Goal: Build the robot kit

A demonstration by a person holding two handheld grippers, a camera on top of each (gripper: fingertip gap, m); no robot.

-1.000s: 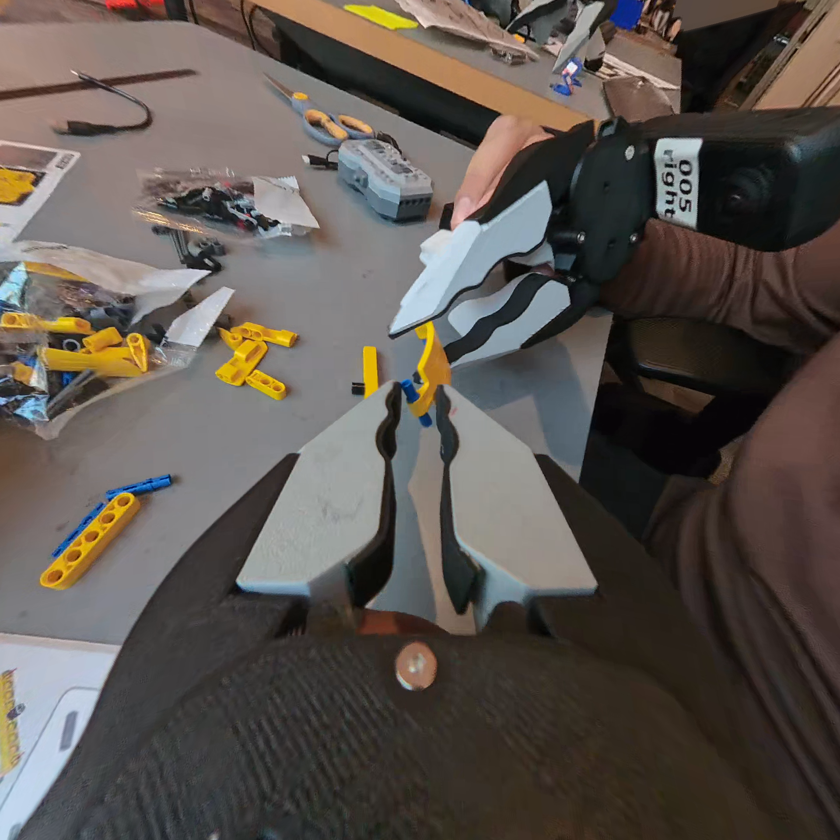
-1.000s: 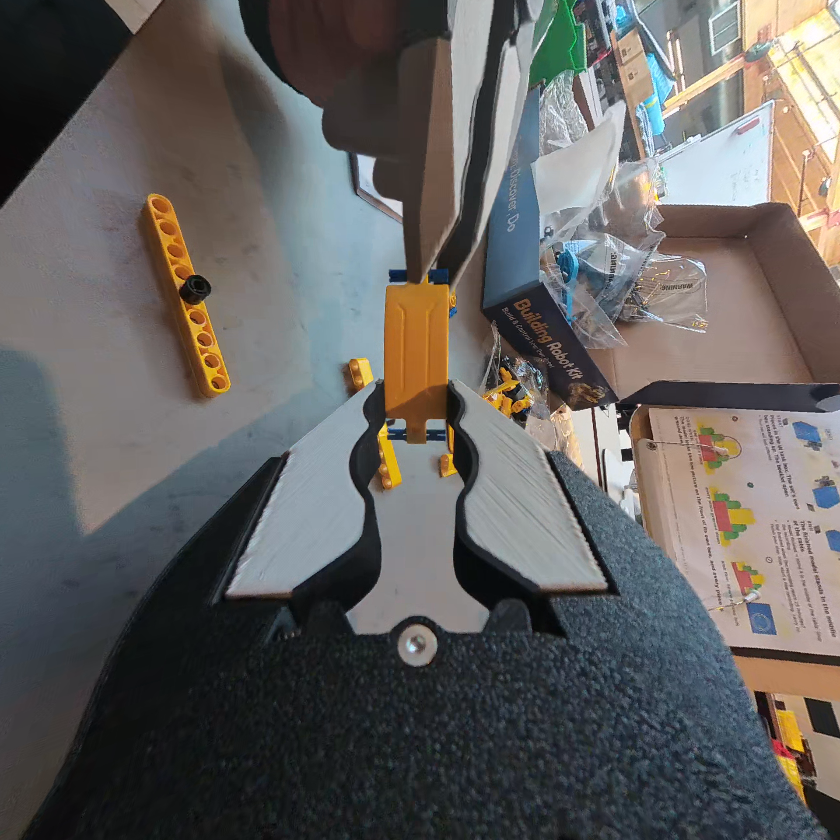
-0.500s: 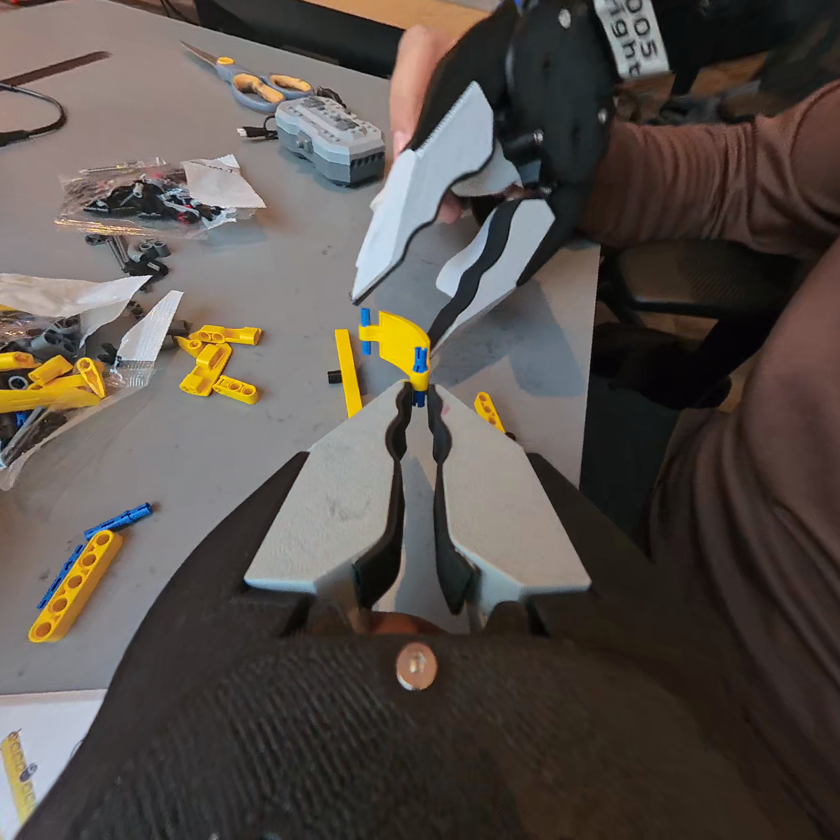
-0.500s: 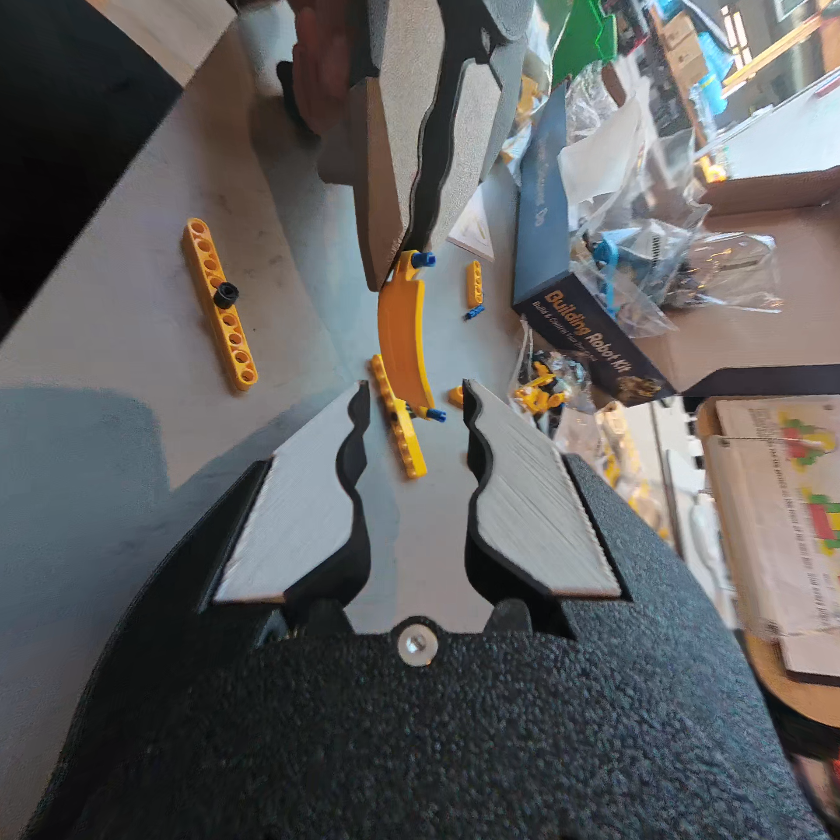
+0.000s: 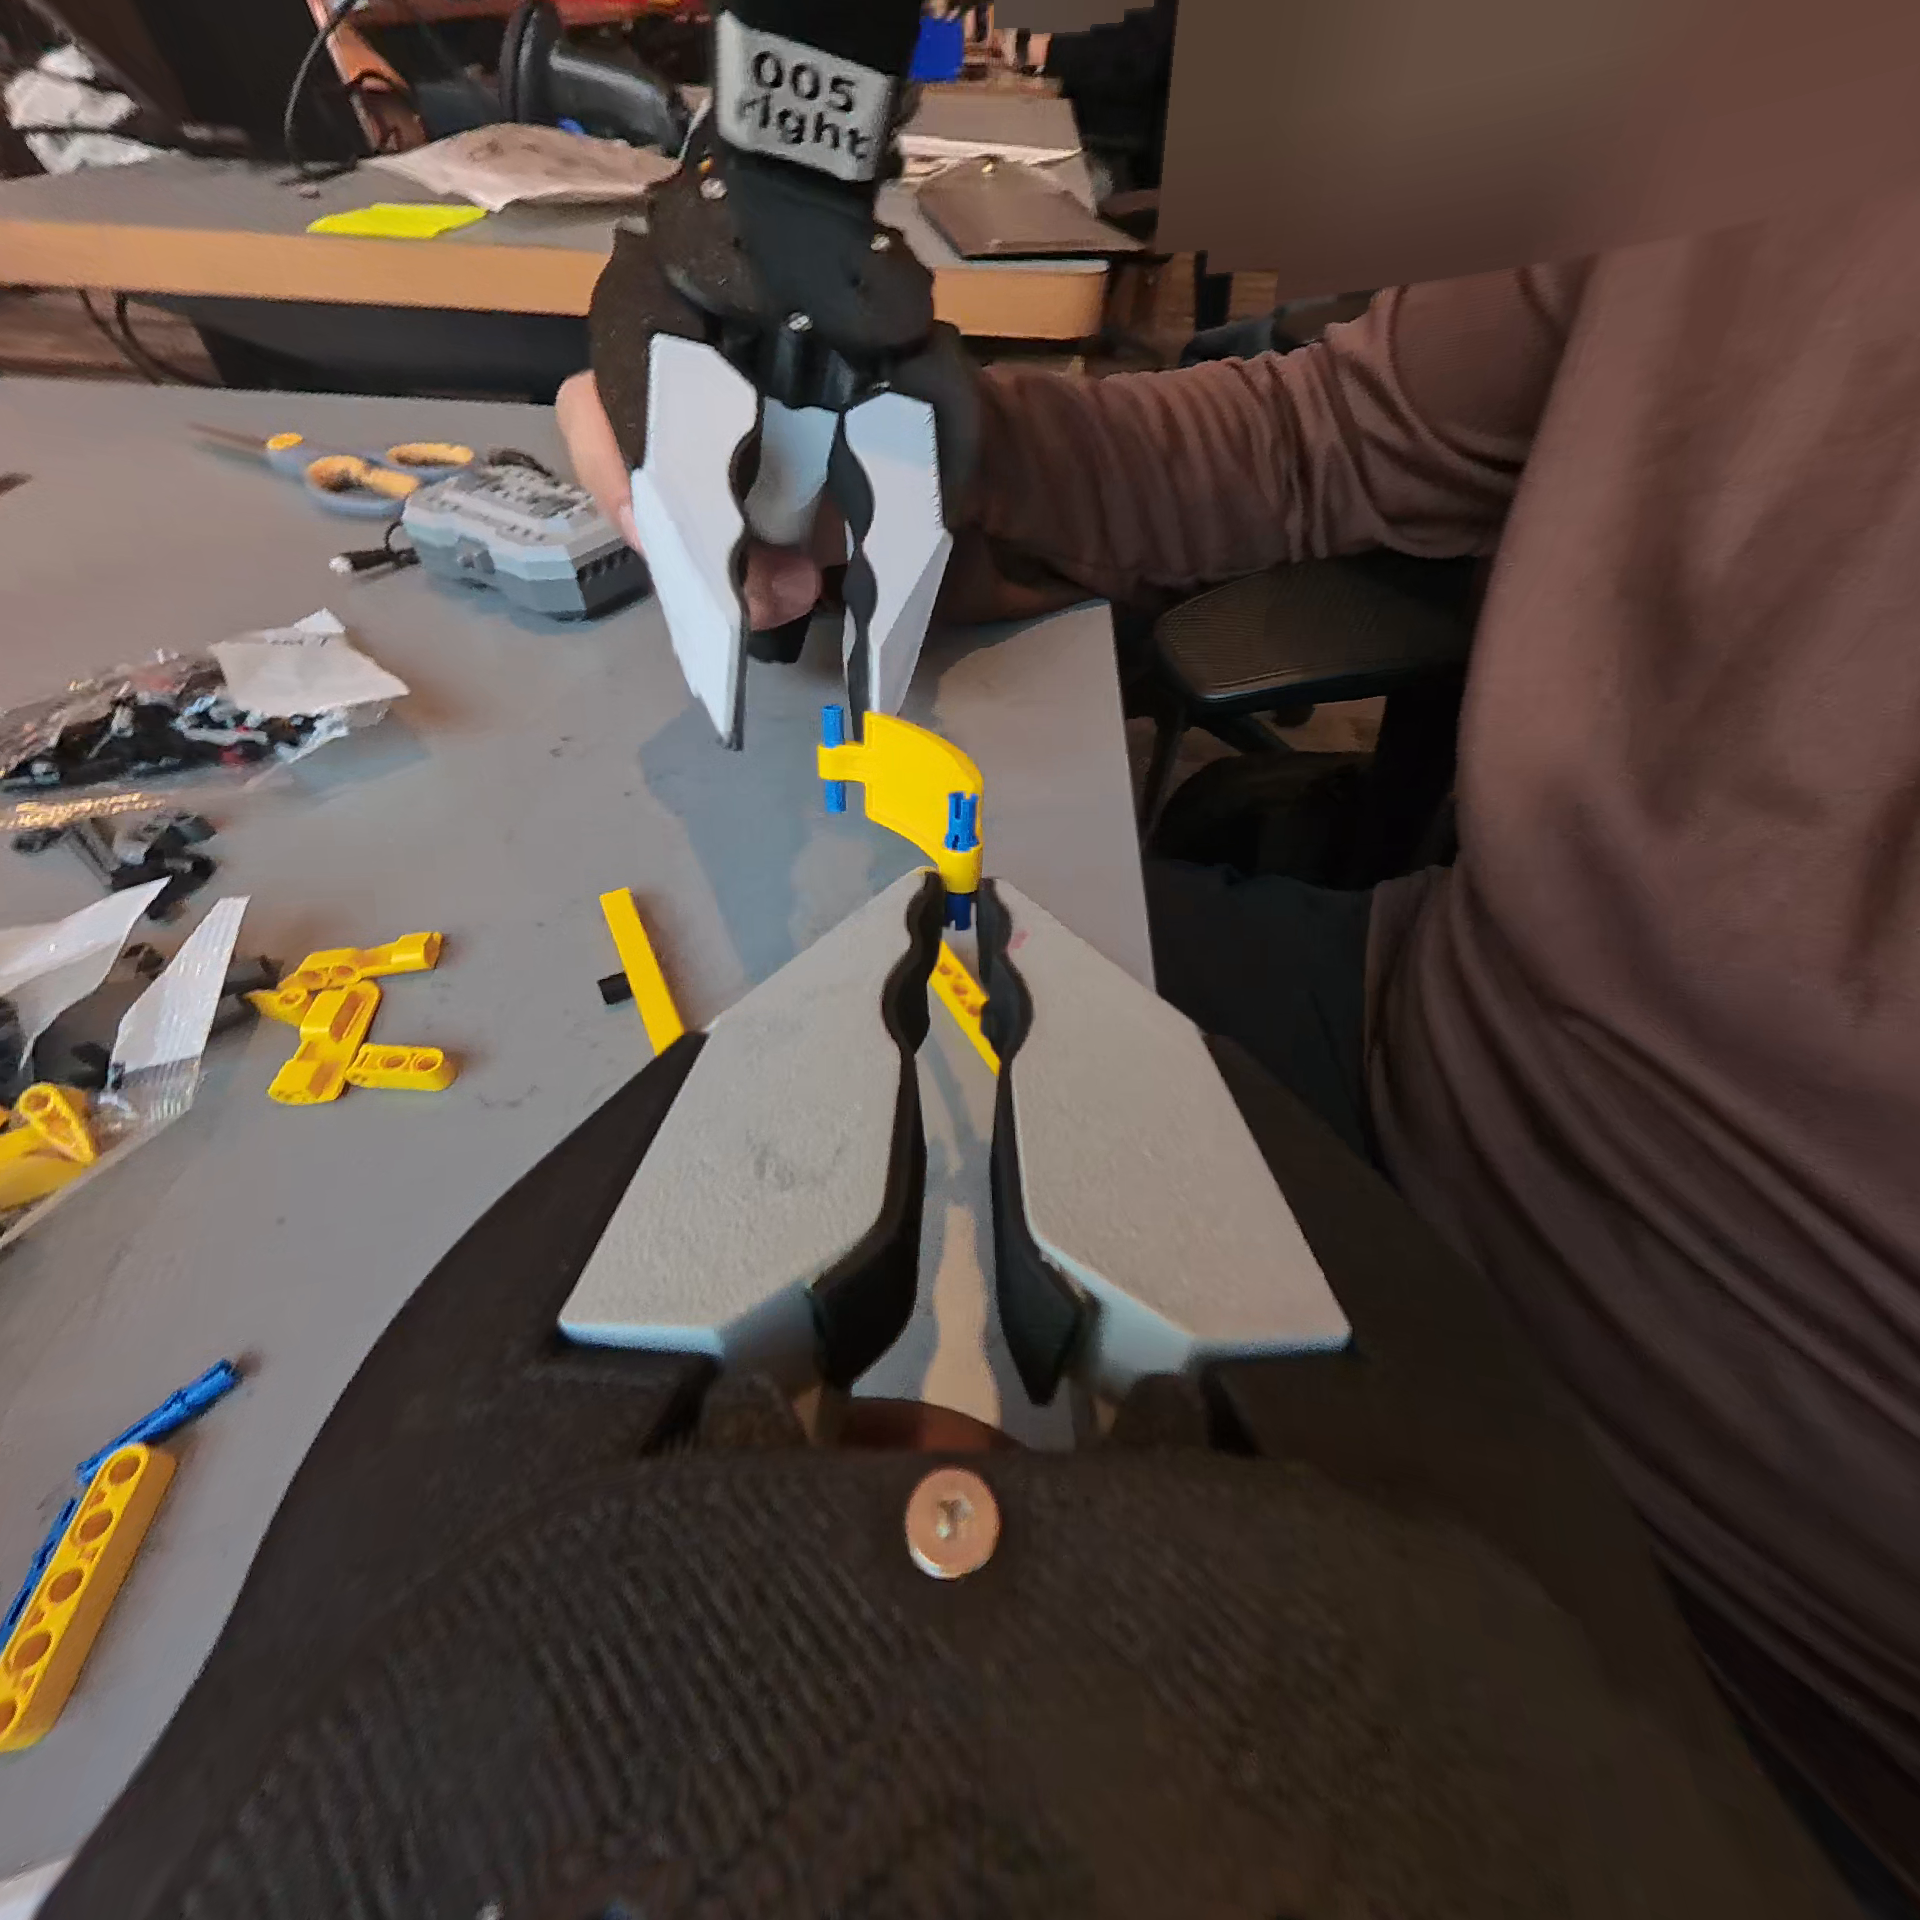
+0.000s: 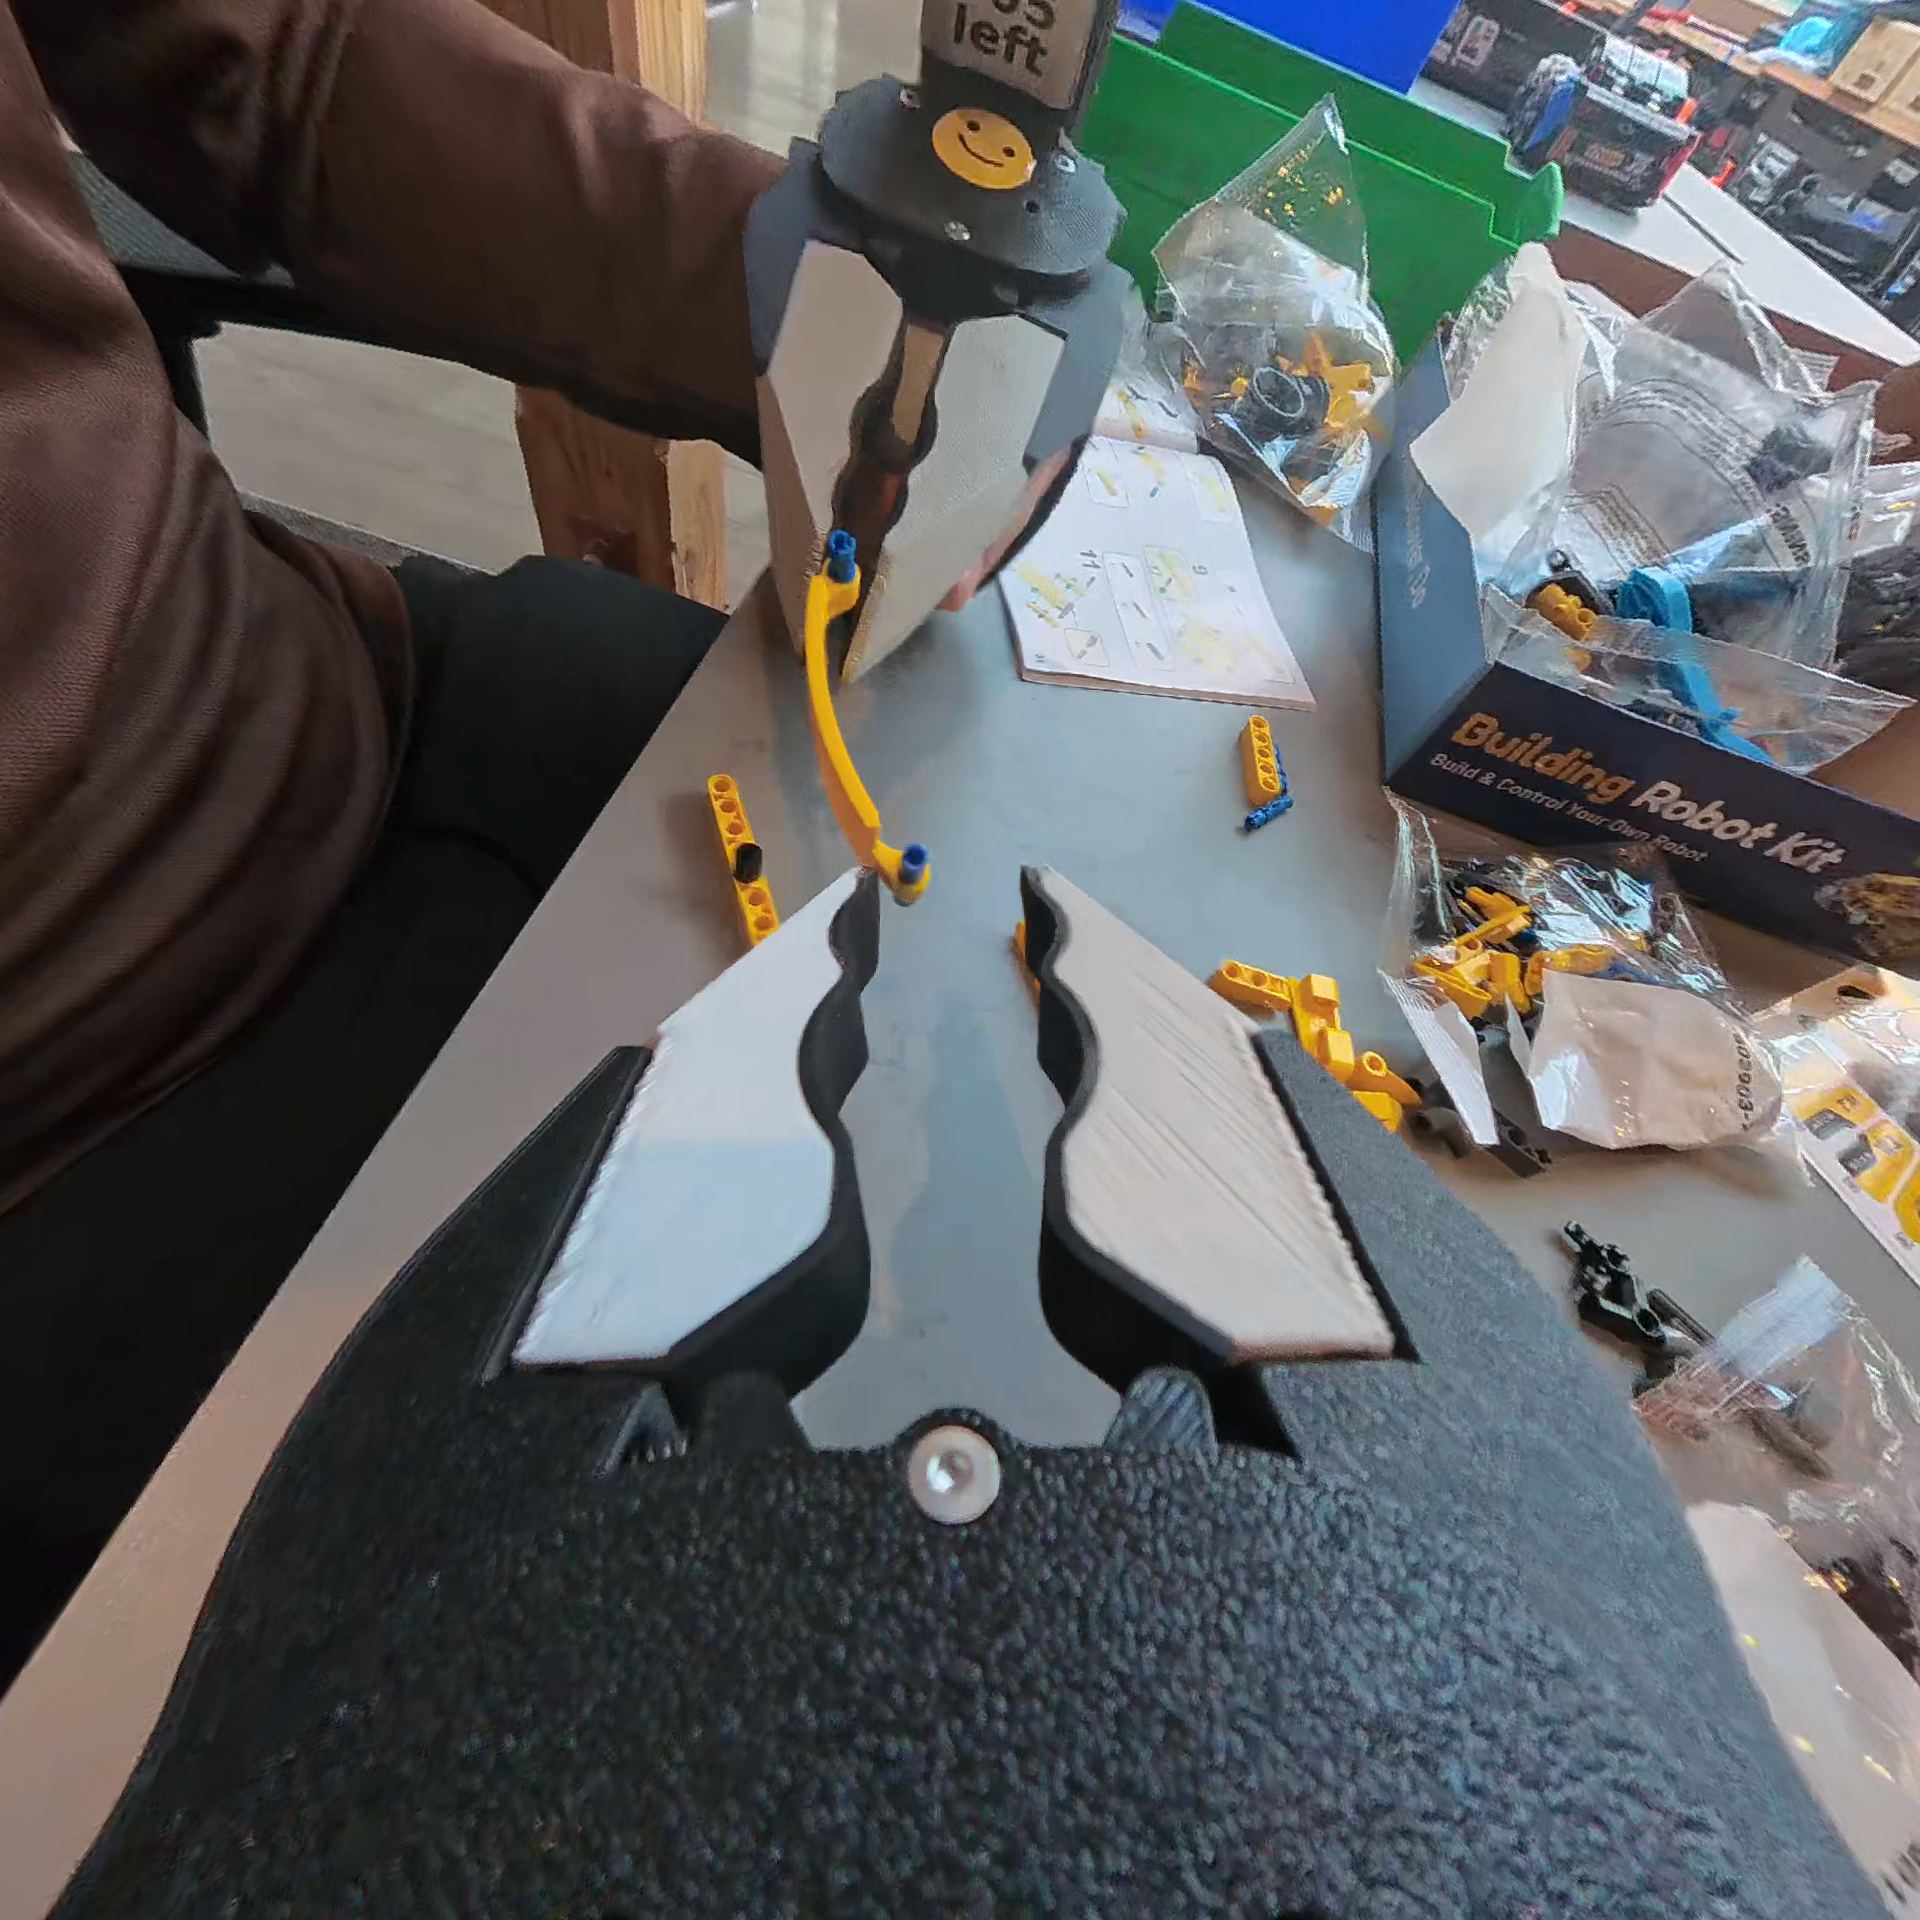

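Observation:
A yellow curved panel with blue pins at both ends is held above the grey table. My left gripper is shut on its near end, pinching by a blue pin. In the right wrist view the left gripper grips the panel at its far end. My right gripper is open; the panel's free end with a blue pin sits just off its left fingertip, not gripped. In the left wrist view the right gripper hangs open over the panel's far pin.
A yellow beam with a black pin lies near the table edge. Loose yellow parts, part bags, a dark blue box, a booklet, a grey hub and scissors lie around. A person's brown sleeve is close. My hands' fingertips stand some 6 cm from each other. Between my right fingertips and the grey hub there is roughly 25 cm.
My right gripper opened, let go of the yellow panel and drew back. My left gripper kept hold of the panel and swung with it, so the two grippers now face each other.

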